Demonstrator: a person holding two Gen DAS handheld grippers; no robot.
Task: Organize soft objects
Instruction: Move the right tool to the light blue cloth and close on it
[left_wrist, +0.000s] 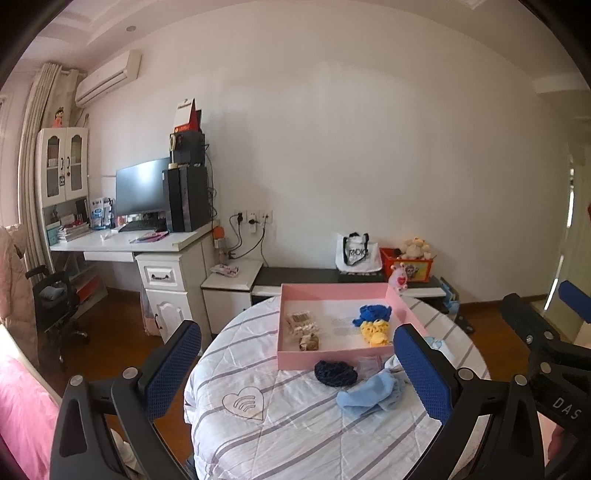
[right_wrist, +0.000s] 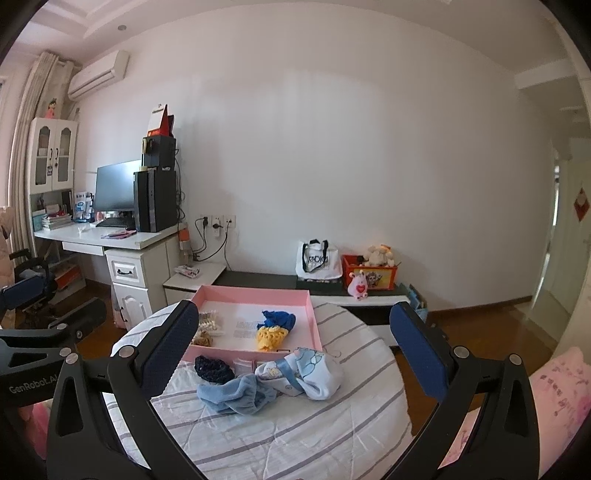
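Note:
A pink tray (left_wrist: 295, 360) (right_wrist: 310, 314) sits on a striped quilt (left_wrist: 288, 417) (right_wrist: 295, 435). In it lie a blue knit piece (left_wrist: 371, 314) (right_wrist: 279, 319), a yellow knit piece (left_wrist: 376, 332) (right_wrist: 271, 336) and beige hair ties (left_wrist: 303, 326) (right_wrist: 210, 325). In front of the tray lie a dark navy knit piece (left_wrist: 335, 373) (right_wrist: 214, 367), a light blue fleece cloth (left_wrist: 369, 397) (right_wrist: 236, 397) and a pale printed garment (right_wrist: 310, 373). My left gripper (left_wrist: 297, 369) and right gripper (right_wrist: 291, 354) are both open and empty, held above the quilt.
A white desk (left_wrist: 147, 243) with monitor and computer tower stands at the left. A low bench (left_wrist: 351, 280) along the wall holds a tote bag (left_wrist: 356, 253) and a red toy box (left_wrist: 406, 264). Wooden floor surrounds the bed.

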